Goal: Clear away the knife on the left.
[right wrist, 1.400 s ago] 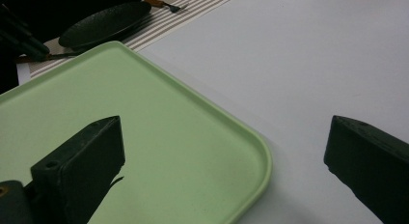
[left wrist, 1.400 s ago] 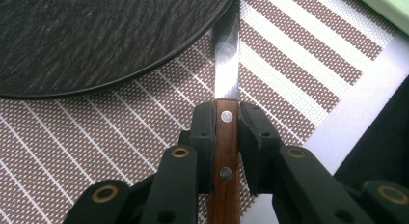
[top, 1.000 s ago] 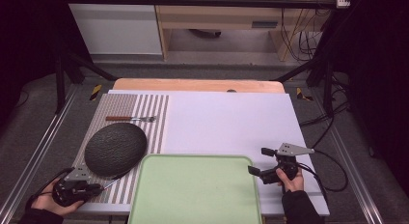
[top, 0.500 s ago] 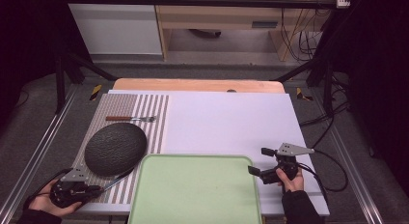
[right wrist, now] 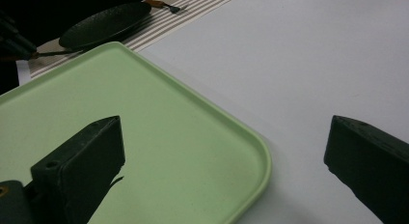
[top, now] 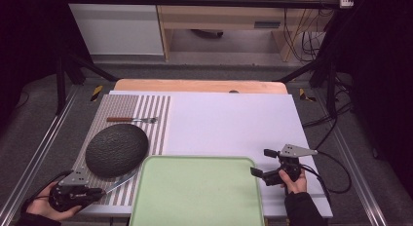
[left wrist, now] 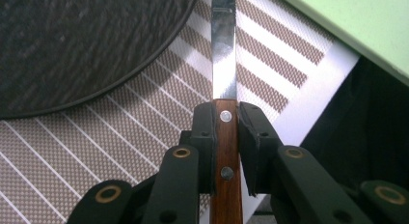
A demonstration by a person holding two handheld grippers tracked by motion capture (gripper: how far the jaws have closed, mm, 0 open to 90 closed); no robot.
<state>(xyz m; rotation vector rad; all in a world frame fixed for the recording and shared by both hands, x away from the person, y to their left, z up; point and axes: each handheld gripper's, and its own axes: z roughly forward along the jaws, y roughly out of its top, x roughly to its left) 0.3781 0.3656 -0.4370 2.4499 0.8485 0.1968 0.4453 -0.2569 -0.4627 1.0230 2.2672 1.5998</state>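
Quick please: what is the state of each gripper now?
Left gripper: closed on the knife by its wooden handle.
Right gripper: open, holding nothing, at the tray corner.

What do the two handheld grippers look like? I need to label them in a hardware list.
Both the left gripper and right gripper are black, each topped by a grey three-cornered plate and trailing a black cable. The blocky black fingers hang on brass-riveted links.

A white-topped table (top: 229, 123) carries a striped placemat (top: 124, 109) (left side) and a green tray (top: 195, 192).
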